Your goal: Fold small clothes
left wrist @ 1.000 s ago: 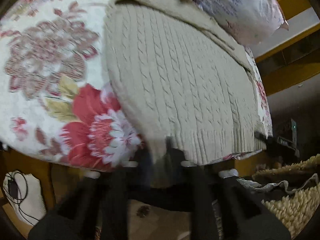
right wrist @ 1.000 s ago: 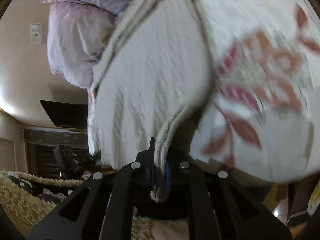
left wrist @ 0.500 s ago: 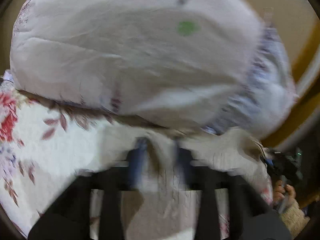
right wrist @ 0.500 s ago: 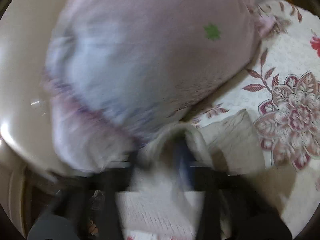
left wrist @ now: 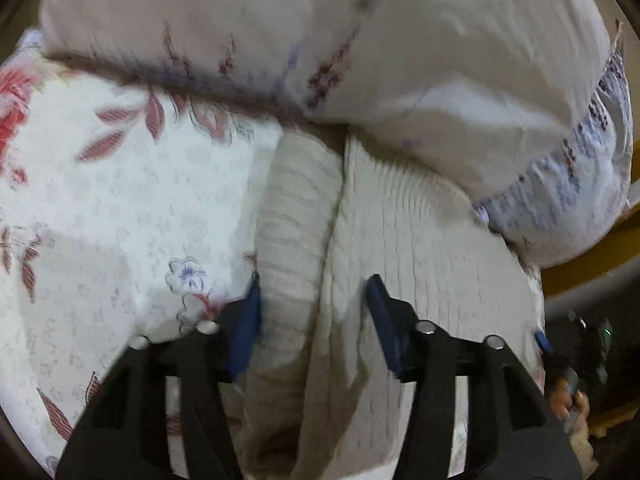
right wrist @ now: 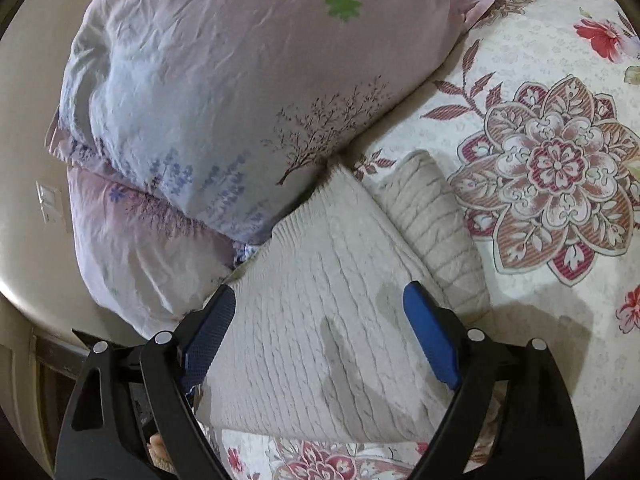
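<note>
Your left gripper (left wrist: 314,300) and right gripper (right wrist: 320,312) both stand wide, holding nothing. The folded sweater (right wrist: 320,320) lies beneath them on the bedspread (right wrist: 540,240), its far edge against the pillow (right wrist: 224,92).

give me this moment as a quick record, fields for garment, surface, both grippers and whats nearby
garment: beige cable-knit sweater, folded over, lying flat
surface: floral bedspread
left hand-held gripper: open, above the sweater's sleeve side
right hand-held gripper: open, above the sweater's body, holding nothing
nearby: pale printed pillow touching the sweater's far edge
</note>
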The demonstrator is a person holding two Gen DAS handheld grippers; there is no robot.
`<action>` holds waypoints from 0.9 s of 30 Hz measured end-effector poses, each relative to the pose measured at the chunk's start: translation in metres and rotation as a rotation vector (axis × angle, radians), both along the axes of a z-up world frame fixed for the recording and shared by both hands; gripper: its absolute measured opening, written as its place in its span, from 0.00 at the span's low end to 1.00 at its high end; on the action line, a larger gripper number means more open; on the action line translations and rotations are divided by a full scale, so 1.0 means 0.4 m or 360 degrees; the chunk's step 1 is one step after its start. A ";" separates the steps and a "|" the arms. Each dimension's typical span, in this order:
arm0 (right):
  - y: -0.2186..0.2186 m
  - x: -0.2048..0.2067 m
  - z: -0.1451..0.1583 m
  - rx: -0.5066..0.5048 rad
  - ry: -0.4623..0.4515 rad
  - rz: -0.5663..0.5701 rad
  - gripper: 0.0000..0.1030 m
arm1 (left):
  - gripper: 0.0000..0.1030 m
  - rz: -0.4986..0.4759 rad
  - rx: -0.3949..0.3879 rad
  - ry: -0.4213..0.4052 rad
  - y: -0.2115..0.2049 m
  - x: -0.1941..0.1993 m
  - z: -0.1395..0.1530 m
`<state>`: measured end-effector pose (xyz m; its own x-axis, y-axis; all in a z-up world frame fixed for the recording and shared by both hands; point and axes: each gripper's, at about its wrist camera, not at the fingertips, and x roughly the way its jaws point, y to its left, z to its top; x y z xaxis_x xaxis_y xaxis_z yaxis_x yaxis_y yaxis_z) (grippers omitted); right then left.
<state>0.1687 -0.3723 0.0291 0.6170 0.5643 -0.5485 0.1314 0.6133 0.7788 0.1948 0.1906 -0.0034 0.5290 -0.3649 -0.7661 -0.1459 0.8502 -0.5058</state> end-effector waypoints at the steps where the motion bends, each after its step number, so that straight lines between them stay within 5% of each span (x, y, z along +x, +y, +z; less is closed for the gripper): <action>1: 0.002 0.002 -0.003 0.0004 0.0002 0.0017 0.85 | 0.19 0.0007 -0.0109 0.0036 -0.003 0.005 -0.018; 4: -0.007 0.006 -0.002 0.0008 0.0004 0.0042 0.85 | 0.15 0.0055 -0.0242 -0.0002 -0.014 -0.001 0.000; 8: -0.067 -0.010 0.023 -0.0044 -0.0047 0.0012 0.85 | 0.14 -0.0096 -0.0408 -0.0234 -0.141 -0.016 0.133; 11: -0.127 -0.020 0.040 -0.0079 -0.0081 -0.0045 0.85 | 0.14 -0.0329 -0.0563 -0.0335 -0.335 0.022 0.207; 14: -0.189 -0.015 0.045 -0.0091 -0.0087 -0.0131 0.85 | 0.15 -0.0526 -0.0803 -0.0317 -0.581 0.101 0.205; 17: -0.223 0.016 0.035 -0.0099 -0.0060 -0.0146 0.85 | 0.24 -0.0684 -0.1070 -0.0134 -0.777 0.163 0.138; 18: -0.233 0.028 0.028 -0.0077 -0.0034 -0.0135 0.86 | 0.31 -0.0699 -0.1153 -0.0080 -0.802 0.162 0.121; 19: -0.243 0.041 0.019 -0.0041 -0.0003 -0.0117 0.87 | 0.50 -0.0710 -0.1189 -0.0086 -0.803 0.146 0.114; 21: -0.255 0.058 0.007 0.0022 0.0035 -0.0072 0.93 | 0.78 -0.0650 -0.1017 -0.0217 -0.751 0.113 0.127; 22: -0.256 0.068 -0.001 0.0049 0.0049 -0.0038 0.94 | 0.84 -0.0578 -0.0809 -0.0293 -0.695 0.090 0.132; 25: -0.231 0.108 -0.028 0.0037 0.0132 0.0079 0.94 | 0.84 -0.0465 -0.0414 -0.0218 -0.614 0.070 0.092; 27: -0.210 0.134 -0.051 0.0038 0.0190 0.0147 0.94 | 0.84 -0.0420 -0.0295 -0.0070 -0.579 0.060 0.038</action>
<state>0.2223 -0.4564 0.0087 0.4933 0.6295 -0.6004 0.1678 0.6084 0.7757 0.2189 -0.0411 0.0117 0.4286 -0.6250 -0.6524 0.0929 0.7488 -0.6563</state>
